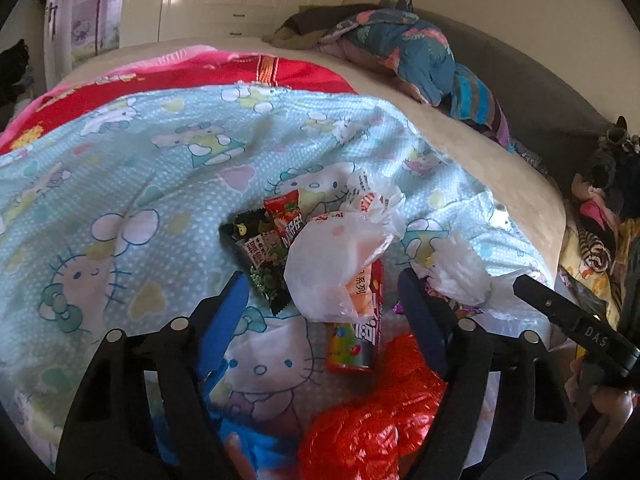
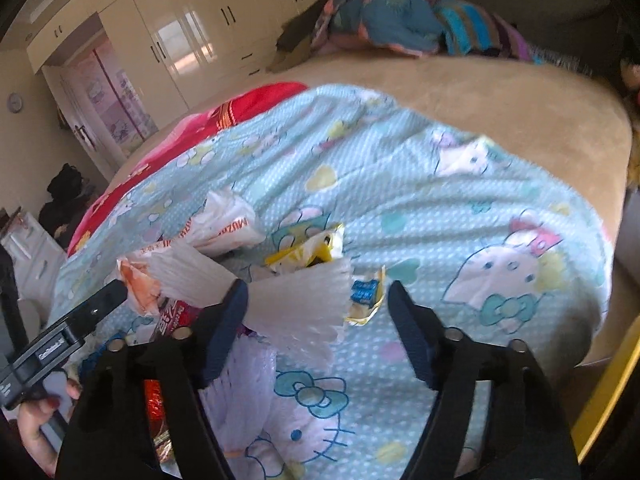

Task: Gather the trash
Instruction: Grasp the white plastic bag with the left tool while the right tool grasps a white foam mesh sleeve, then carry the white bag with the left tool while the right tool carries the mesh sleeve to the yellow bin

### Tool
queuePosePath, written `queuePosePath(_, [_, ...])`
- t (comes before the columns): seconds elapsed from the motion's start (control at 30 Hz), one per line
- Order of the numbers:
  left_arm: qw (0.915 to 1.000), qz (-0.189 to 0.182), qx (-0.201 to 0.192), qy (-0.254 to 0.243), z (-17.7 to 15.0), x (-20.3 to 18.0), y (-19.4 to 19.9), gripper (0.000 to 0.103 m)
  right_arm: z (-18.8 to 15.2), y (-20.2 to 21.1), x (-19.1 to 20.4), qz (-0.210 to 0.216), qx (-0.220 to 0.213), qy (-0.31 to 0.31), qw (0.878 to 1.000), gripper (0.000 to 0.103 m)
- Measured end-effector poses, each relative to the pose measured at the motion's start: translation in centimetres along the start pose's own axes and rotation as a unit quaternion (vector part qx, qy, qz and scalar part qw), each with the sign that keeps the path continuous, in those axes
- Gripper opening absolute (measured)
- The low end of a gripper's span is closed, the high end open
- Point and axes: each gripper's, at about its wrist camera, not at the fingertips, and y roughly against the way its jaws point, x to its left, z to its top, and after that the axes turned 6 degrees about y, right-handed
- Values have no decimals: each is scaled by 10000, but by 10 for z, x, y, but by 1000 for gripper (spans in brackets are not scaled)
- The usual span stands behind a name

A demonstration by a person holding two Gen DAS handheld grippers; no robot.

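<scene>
Left claw (image 1: 324,300): blue fingers standing spread, pressing on nothing; a white plastic bag (image 1: 336,268) and a red snack packet (image 1: 360,344) are lying between them on the bed. A crumpled red plastic bag (image 1: 372,428) is sitting just below the right finger; a black-and-green snack wrapper (image 1: 260,256) and a small red wrapper (image 1: 286,212) are lying just beyond the left finger. A crumpled white bag (image 1: 460,268) is lying beside the right finger, near the edge of the blanket.

Right claw (image 2: 318,312): dark blue fingers standing spread, pinching nothing; a ribbed white paper wrapper (image 2: 288,304) is lying between them, against the left finger. A blue-and-yellow sachet (image 2: 366,294) and a yellow wrapper (image 2: 316,248) are lying just beyond it.

All the trash is resting in a loose cluster on the light-blue cartoon-cat blanket (image 2: 440,208) that is covering the bed (image 2: 520,96). A pile of clothes (image 1: 404,44) is lying at the far side of the bed, cream wardrobes (image 2: 192,32) standing behind.
</scene>
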Motion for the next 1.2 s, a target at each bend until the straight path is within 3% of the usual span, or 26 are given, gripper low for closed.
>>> queuePosePath(0.13, [9998, -45, 109, 153, 1, 4, -9, 57, -6, 6, 4, 220, -73, 94, 9997, 23])
queuePosePath(0.2, [9997, -81, 103, 215, 2, 6, -11, 50, -8, 12, 6, 276, -187, 136, 9994, 16])
queuePosePath(0.3, [9996, -70, 108, 264, 2, 6, -11, 27, -11, 26, 11, 292, -435, 207, 9984, 15])
queuePosePath(0.4, [9993, -115, 1, 364, 2, 7, -6, 16, -14, 41, 12, 240, -715, 202, 9969, 14])
queuePosePath(0.77, [9932, -503, -964, 412, 7, -5, 56, 10, -15, 97, 6, -138, -1681, 131, 9856, 14])
queuePosePath(0.9, [9899, -645, -1200, 385, 3, -12, 82, 10, -19, 110, -1, -168, -1745, 29, 9845, 14])
queuePosePath(1.2, [9868, -896, -1316, 287, -12, -24, 114, 10, -31, 138, -10, -252, -1815, -83, 9830, 14])
